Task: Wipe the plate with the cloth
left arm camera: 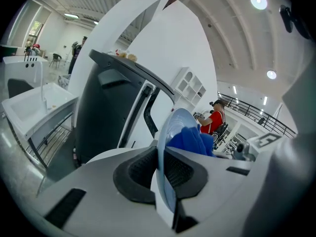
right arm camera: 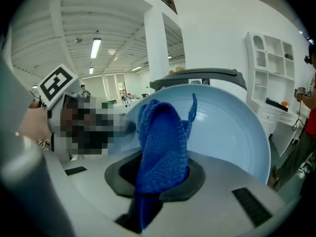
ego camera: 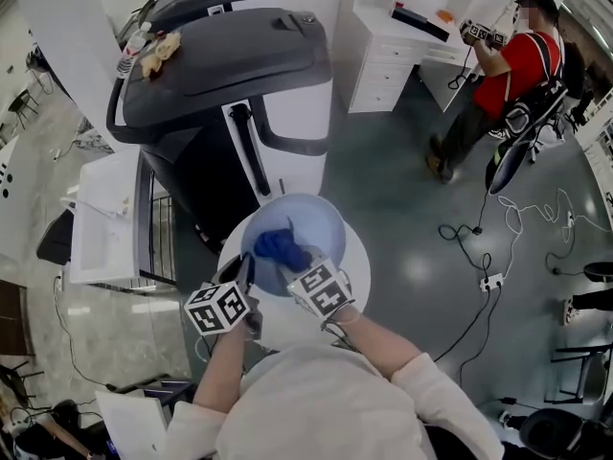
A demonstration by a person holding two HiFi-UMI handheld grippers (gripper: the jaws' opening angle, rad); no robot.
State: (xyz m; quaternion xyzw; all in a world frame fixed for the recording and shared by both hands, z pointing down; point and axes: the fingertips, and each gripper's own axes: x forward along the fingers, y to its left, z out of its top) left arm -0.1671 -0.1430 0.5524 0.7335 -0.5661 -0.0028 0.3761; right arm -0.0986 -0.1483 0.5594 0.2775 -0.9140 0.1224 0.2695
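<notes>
Above a small round white worktop (ego camera: 358, 268), a pale blue plate (ego camera: 321, 226) is held tilted on edge, its hollow face turned toward the person's right. The left hand-held gripper (left arm camera: 165, 171) is clamped on the plate's near rim: in the left gripper view the rim runs edge-on straight between the two dark pads, one pad pressing on each face. The right hand-held gripper (right arm camera: 160, 177) is closed on a blue knitted cloth (right arm camera: 163, 142), which stands up out of the jaws in a folded bunch with a thin loop sticking up at its right edge. The cloth lies against the plate's inner face, toward the left of the bowl as the head view shows it, and the rest of that face is bare. In the head view the two marker cubes sit close together just below the plate, the left one at the plate's lower left rim and the right one at its lower edge. Beyond the worktop stands a large dark grey and white machine (ego camera: 230, 65). At the upper right a person (ego camera: 512, 60) in a red top stands by a white shelf unit (ego camera: 402, 27), and loose cables (ego camera: 479, 238) trail over the grey floor (ego camera: 402, 180).
</notes>
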